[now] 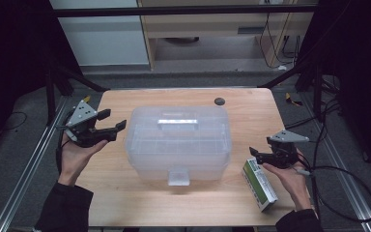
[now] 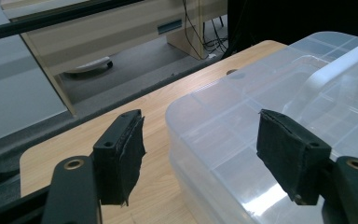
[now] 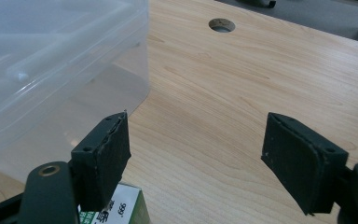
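Note:
A clear plastic storage box (image 1: 178, 142) with a lid, a handle on top and a front latch (image 1: 178, 176) stands shut in the middle of the wooden table (image 1: 125, 198). My left gripper (image 1: 115, 122) hovers open just left of the box, its jaws pointing at the box's left end (image 2: 214, 140). Right of the box, my right gripper (image 1: 254, 153) is held open above the table, over the near end of a green and white carton (image 1: 260, 184) that lies flat. A corner of that carton (image 3: 126, 205) shows under the left jaw, with the box (image 3: 51, 60) at the left.
A round cable hole (image 1: 219, 101) sits near the table's far edge (image 3: 222, 24). Black cables trail off the right side. A cabinet and floor lie beyond the table. Bare wood stretches in front of the box and at the right rear.

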